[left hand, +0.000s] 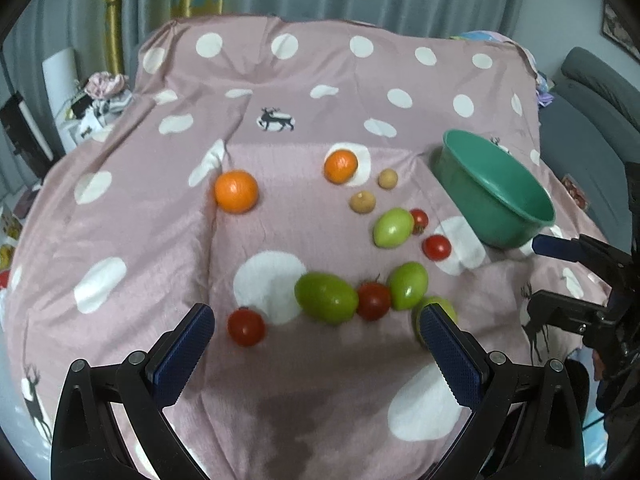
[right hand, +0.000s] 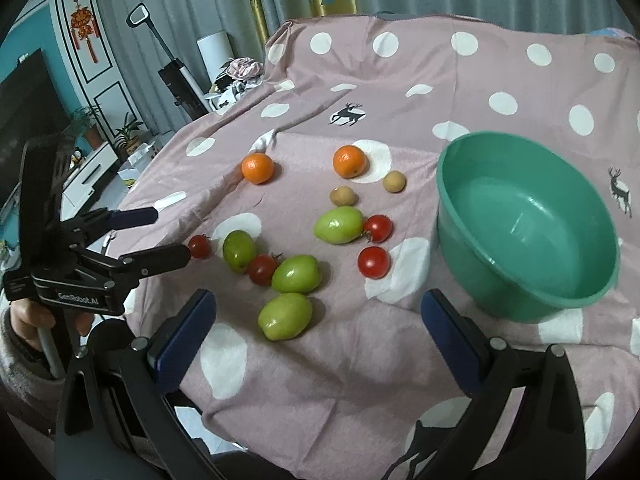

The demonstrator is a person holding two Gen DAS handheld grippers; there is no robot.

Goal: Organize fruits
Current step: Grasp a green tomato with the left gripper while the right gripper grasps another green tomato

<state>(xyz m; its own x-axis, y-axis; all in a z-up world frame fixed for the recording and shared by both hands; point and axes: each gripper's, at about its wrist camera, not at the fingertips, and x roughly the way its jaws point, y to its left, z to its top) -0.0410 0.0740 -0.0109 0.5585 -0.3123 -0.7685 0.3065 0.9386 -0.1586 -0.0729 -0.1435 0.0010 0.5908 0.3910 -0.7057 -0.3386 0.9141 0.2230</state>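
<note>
Both tools sit nearest, low over the pink spotted cloth (right hand: 400, 80) that covers the surface. From where I stand the left tool (left hand: 318, 328) has its blue pads spread wide and nothing between them, and the right tool (right hand: 318, 312) is just as wide apart and just as empty.

Spread over the cloth are two oranges (right hand: 258, 168), two small tan fruits (right hand: 342, 196), four green fruits and several red tomatoes (right hand: 374, 262). None of them is in the green bowl (right hand: 520, 240), which stands tilted at the right side and looks empty. So the sorting seems to be at its very start, with a first pick yet to be made.

One green fruit (right hand: 285, 316) lies just ahead of the right tool, a little left of its centre, and well apart from the bowl. That looks the easiest first choice. I would guess the tool must come down around it, close gently since the skin looks smooth and rounded, then carry it rightward over the bowl's rim.
</note>
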